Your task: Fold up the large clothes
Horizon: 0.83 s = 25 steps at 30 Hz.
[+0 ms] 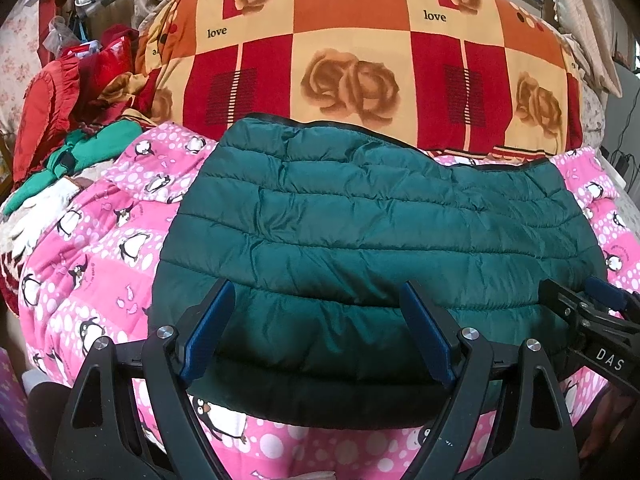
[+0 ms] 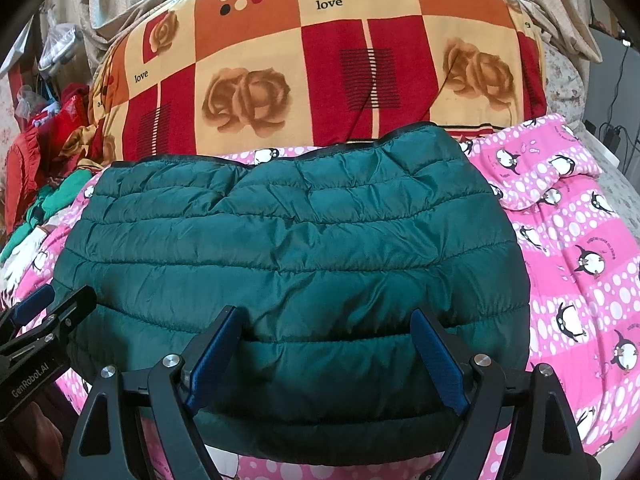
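Note:
A dark green quilted puffer jacket (image 1: 360, 220) (image 2: 280, 240) lies in a flat, compact rectangle on a pink penguin-print quilt (image 1: 100, 248) (image 2: 568, 240). My left gripper (image 1: 318, 292) hovers over the jacket's near left part, jaws wide apart, blue pads (image 1: 208, 332) free of the fabric. My right gripper (image 2: 326, 318) hangs over the near right part, also open with nothing pinched. Each gripper shows at the edge of the other's view: the right one (image 1: 580, 300) at far right, the left one (image 2: 48, 304) at far left.
A big rolled blanket (image 1: 360, 48) (image 2: 320, 60) with red, orange and rose squares lies behind the jacket. A heap of red and green clothes (image 1: 72, 120) (image 2: 44, 184) sits at the left. Cables and a white surface (image 2: 612, 132) lie at the far right.

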Tool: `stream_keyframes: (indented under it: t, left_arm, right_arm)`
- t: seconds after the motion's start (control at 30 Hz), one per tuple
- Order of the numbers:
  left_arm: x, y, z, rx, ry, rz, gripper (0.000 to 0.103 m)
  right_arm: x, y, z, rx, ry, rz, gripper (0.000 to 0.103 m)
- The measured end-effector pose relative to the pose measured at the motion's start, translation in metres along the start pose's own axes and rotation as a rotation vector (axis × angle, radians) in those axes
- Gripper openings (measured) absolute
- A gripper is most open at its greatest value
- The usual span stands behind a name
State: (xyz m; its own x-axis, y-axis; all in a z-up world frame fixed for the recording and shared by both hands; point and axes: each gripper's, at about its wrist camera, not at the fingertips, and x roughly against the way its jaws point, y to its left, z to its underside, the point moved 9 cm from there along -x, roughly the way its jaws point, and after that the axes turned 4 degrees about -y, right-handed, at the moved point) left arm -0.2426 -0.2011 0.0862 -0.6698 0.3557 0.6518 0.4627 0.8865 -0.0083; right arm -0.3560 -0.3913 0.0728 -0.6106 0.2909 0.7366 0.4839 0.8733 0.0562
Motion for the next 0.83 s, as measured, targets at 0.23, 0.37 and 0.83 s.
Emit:
stream_keyframes:
  t: [0.23, 0.37, 0.83]
  left_arm:
    - [-0.0012, -0.0015, 0.0008, -0.002, 0.004, 0.002, 0.085]
    - [-0.0024, -0.0022, 0.0021, -0.006, 0.006, 0.005, 0.085]
    - [-0.0048, -0.0010, 0.0001, -0.021, -0.013, 0.012, 0.085]
  right_arm:
    - [-0.0012, 0.0006, -0.0005, 0.001, 0.000, -0.001, 0.085]
    - [-0.0013, 0.0007, -0.0004, -0.001, 0.001, 0.000, 0.085]
    - [-0.0086, -0.0002, -0.0010, 0.002, 0.007, -0.001, 0.085]
